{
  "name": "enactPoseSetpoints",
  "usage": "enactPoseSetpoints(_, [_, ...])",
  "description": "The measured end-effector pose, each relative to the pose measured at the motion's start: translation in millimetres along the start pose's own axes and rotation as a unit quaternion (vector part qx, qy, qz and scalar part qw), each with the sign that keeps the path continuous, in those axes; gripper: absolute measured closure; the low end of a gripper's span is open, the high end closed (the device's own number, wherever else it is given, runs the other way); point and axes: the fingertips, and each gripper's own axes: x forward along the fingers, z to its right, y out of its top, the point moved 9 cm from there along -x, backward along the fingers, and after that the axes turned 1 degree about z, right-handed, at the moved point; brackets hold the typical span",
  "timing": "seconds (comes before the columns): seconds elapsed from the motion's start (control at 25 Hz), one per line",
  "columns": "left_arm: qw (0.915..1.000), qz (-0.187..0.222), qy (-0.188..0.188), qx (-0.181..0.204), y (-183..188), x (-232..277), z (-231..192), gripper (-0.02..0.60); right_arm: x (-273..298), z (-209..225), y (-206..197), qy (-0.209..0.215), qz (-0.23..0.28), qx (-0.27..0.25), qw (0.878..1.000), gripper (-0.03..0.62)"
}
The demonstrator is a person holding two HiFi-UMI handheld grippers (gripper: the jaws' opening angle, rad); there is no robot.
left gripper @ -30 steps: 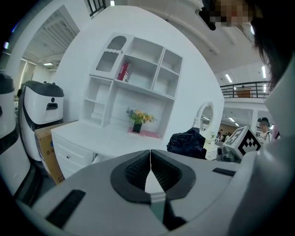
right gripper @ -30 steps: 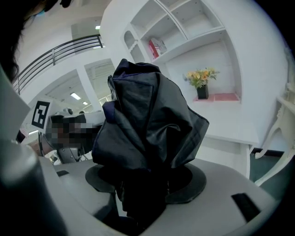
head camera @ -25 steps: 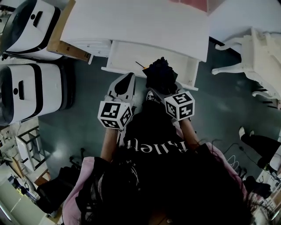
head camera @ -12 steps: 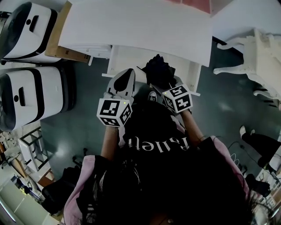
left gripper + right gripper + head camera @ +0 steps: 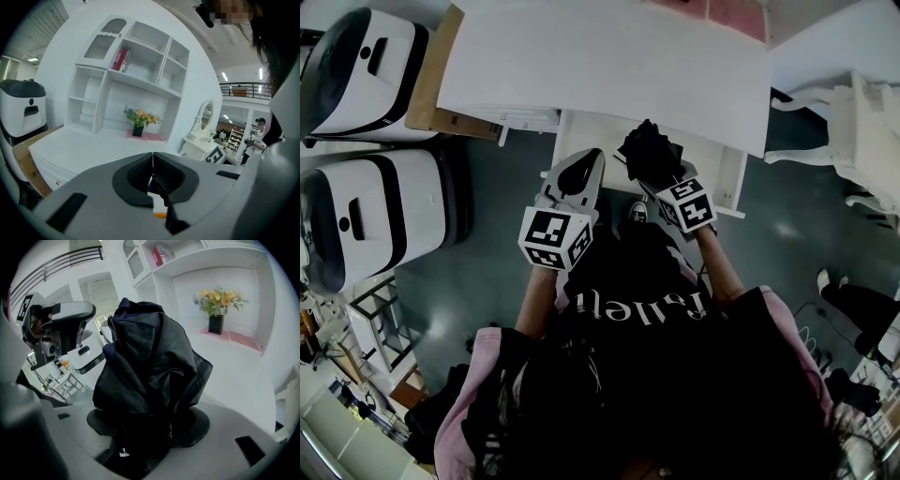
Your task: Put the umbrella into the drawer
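The black folded umbrella (image 5: pixel 649 150) sits upper centre in the head view, above the open drawer (image 5: pixel 732 182). Only the right gripper view shows the right gripper (image 5: pixel 147 427) pinching its fabric. The left gripper (image 5: pixel 153 168) has its jaws pressed together, empty, facing the flower vase (image 5: pixel 138 123).

Under me the floor (image 5: pixel 490 248) is dark grey-green and faintly glossy. A broad white tabletop (image 5: pixel 609 66) stands ahead, backed by a white hutch (image 5: pixel 145 86) of open shelves with one arched door. A vase of yellow flowers (image 5: pixel 138 119) sits on a pink mat (image 5: pixel 146 136) by the wall, and a red box (image 5: pixel 121 60) leans on an upper shelf. To my left stand two rounded white-and-black units (image 5: pixel 370 211), appliances I think, though I can't be sure. To my right is a carved white vanity (image 5: pixel 853 112) with an oval mirror (image 5: pixel 205 116). Strip lights (image 5: pixel 225 76) glow near a railed balcony (image 5: pixel 244 89).
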Motion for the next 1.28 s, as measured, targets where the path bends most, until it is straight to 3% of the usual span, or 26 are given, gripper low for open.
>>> enactPoseSetpoints(0.4, [0.9987, -0.022, -0.043, 0.013, 15, 11, -55, 0.565, 57, 3, 21, 0.011, -0.079, -0.014, 0.997, 0.315])
enactPoseSetpoints(0.76, [0.9976, -0.038, -0.057, 0.012, 12, 24, -96, 0.565, 101, 10, 34, 0.005, -0.153, -0.129, 0.980, 0.315])
enactPoseSetpoints(0.92, [0.9969, -0.043, -0.065, 0.011, 8, 26, -106, 0.565, 125, 7, 24, 0.008, -0.179, -0.123, 0.976, 0.315])
enactPoseSetpoints(1.12, [0.9964, -0.050, -0.068, 0.007, 1, 28, -118, 0.565, 148, 10, 15, -0.016, -0.196, -0.111, 0.974, 0.315])
enactPoseSetpoints(1.28, [0.9965, -0.053, -0.064, 0.003, -4, 27, -125, 0.566, 166, 12, 10, -0.029, -0.203, -0.142, 0.969, 0.315])
